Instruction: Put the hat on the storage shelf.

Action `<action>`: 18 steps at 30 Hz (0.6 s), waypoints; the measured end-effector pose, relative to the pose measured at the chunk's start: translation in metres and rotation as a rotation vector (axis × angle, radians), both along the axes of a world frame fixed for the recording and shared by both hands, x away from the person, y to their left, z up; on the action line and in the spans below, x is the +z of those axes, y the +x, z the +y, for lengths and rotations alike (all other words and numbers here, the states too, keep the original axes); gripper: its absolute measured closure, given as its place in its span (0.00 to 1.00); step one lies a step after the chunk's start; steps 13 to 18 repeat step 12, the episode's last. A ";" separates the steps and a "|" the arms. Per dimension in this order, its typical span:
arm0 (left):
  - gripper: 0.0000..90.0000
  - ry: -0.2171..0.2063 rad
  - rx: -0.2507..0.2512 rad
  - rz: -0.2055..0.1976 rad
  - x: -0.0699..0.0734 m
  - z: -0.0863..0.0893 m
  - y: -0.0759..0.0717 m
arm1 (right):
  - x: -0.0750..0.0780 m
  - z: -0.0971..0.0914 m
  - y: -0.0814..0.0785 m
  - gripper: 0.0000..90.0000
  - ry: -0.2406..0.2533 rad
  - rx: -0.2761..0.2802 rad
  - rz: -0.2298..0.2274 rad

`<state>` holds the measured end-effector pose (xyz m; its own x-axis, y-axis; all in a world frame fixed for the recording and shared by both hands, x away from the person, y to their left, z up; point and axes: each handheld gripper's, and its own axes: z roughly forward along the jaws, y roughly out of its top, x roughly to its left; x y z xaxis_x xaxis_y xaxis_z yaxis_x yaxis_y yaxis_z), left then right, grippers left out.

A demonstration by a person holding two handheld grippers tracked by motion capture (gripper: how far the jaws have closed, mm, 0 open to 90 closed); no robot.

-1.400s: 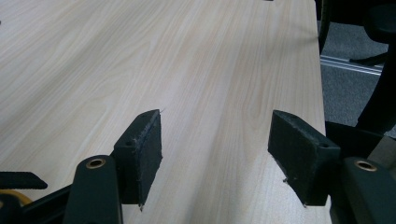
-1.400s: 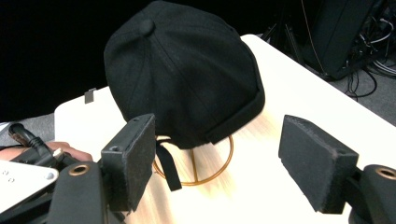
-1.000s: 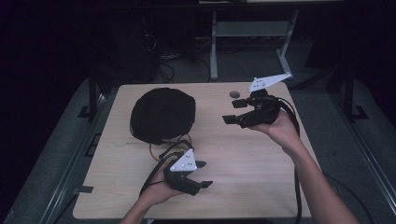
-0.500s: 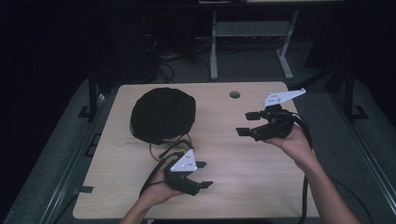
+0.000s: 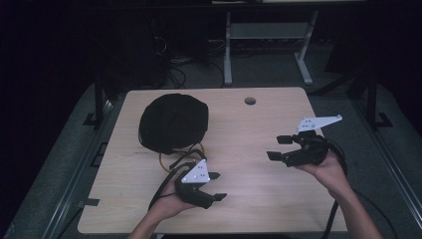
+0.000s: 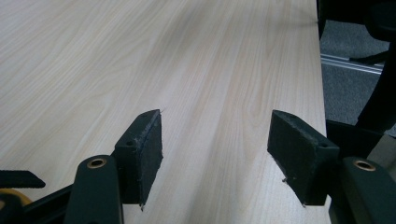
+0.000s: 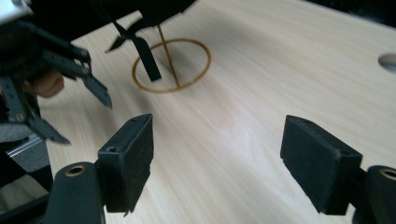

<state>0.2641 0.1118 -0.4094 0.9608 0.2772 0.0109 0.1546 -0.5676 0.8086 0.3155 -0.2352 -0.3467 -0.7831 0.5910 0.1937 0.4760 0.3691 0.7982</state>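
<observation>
The left gripper (image 5: pixel 213 186) sits low near the front edge of the table (image 5: pixel 259 209), in the person's left hand (image 5: pixel 166 203). Its two black jaws are wide apart and there is nothing between them. In the left gripper view, the pads (image 6: pixel 144 154) stand over bare wood, and the table's edge is just past the far pad. The right gripper (image 5: pixel 279 148) is off to the right, well apart from the left one, and rests in the right hand (image 5: pixel 328 169). Its jaws are wide apart too, and they hold nothing. They point toward the middle of the table. A black hat (image 5: pixel 173 122) lies flat on the table, behind the left gripper and far to the left of the right gripper. No gripper touches it. A thin yellow ring (image 5: pixel 180 158) lies on the wood at the hat's near edge, between the hat and the left gripper. A black strap (image 7: pixel 147 58) lies across the ring. In the right gripper view, the ring (image 7: pixel 171 64) is ahead of the jaws, and the left gripper (image 7: pixel 74 100) shows up at the left side. A round hole (image 5: pixel 250 101) is in the table, far behind both grippers.
</observation>
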 end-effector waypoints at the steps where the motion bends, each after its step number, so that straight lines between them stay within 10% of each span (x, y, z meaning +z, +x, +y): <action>1: 0.39 -0.001 0.000 0.001 0.000 0.000 0.000 | -0.003 -0.003 -0.002 0.28 0.004 -0.004 0.003; 18: 0.39 0.009 0.003 0.003 -0.001 0.000 0.002 | -0.028 -0.016 -0.021 0.26 -0.014 -0.048 0.012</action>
